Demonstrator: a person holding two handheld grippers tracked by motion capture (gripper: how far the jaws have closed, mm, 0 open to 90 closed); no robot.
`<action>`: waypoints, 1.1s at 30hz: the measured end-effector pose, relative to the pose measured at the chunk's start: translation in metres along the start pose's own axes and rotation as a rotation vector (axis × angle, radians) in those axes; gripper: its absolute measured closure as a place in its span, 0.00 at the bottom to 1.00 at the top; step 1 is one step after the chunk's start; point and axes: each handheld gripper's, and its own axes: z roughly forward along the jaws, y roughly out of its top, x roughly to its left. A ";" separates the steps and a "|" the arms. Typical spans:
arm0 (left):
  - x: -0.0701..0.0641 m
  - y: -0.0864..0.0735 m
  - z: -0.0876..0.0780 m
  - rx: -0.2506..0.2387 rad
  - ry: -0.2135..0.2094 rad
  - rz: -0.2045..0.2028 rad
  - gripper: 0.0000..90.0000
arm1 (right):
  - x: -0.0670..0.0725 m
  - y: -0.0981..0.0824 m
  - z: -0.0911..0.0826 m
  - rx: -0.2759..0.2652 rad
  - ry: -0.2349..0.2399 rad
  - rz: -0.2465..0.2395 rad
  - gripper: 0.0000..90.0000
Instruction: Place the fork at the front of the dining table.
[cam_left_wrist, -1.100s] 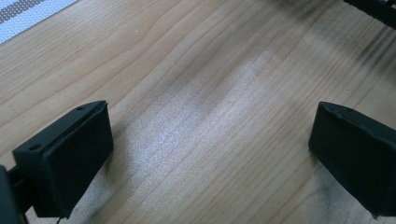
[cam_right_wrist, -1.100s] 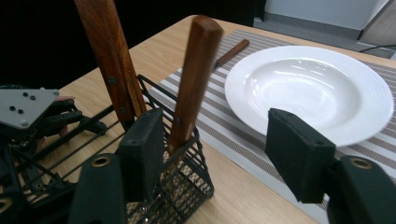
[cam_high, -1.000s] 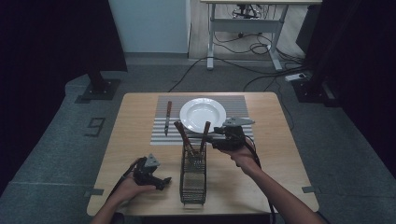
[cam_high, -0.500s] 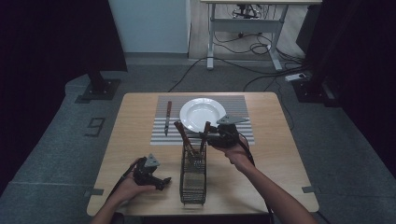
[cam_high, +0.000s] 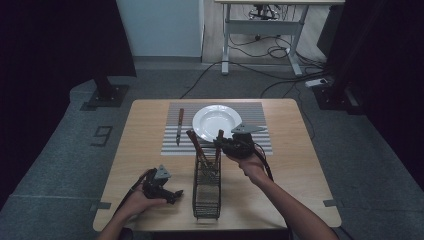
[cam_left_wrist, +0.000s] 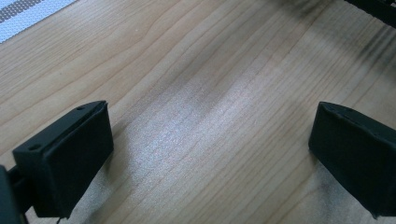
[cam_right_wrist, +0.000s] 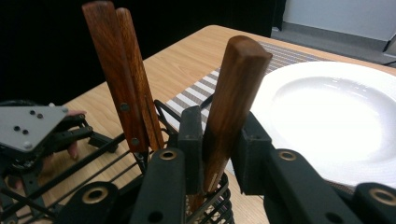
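Now the right gripper (cam_high: 220, 145) has moved in from the right, toward the middle of the high view, and its jaws are closed on the wooden handle (cam_right_wrist: 232, 107) of a utensil standing in the wire caddy (cam_high: 206, 194); a second ago it sat farther right, off the handle. In the right gripper view the handle runs up between the two jaws, gripped low on its length, with two more wooden handles (cam_right_wrist: 122, 74) leaning away in the upper left of that frame. I'd judge the grasp made and the lift out of the caddy the step to come, likely toward the place setting.

The left gripper (cam_high: 174, 193) has not shifted: it rests low at the lower left of the high view, just left of the caddy, jaws wide apart over bare wood with nothing between them.

For room, straight up is free. The white plate (cam_high: 217, 122) sits just above the gripper in the frame, very near, so any swing that way risks clipping its rim. The leaning handles crowd the left side of the held one, and the caddy's wire rim (cam_right_wrist: 212, 201) rings its base, so a tilted pull could snag or drag the caddy. A knife (cam_high: 180, 126) already lies on the striped mat (cam_high: 262, 142) left of the plate; the mat right of the plate is open.
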 end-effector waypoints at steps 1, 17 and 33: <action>0.000 0.000 0.000 0.000 0.000 0.000 0.00 | 0.000 0.000 0.000 0.000 0.000 0.000 0.86; 0.000 0.000 0.000 0.000 -0.001 0.002 0.00 | 0.005 0.012 -0.025 -0.115 0.033 -0.006 0.89; 0.000 0.000 0.000 -0.001 -0.001 0.001 0.00 | 0.008 0.037 -0.067 -0.282 0.080 -0.004 0.89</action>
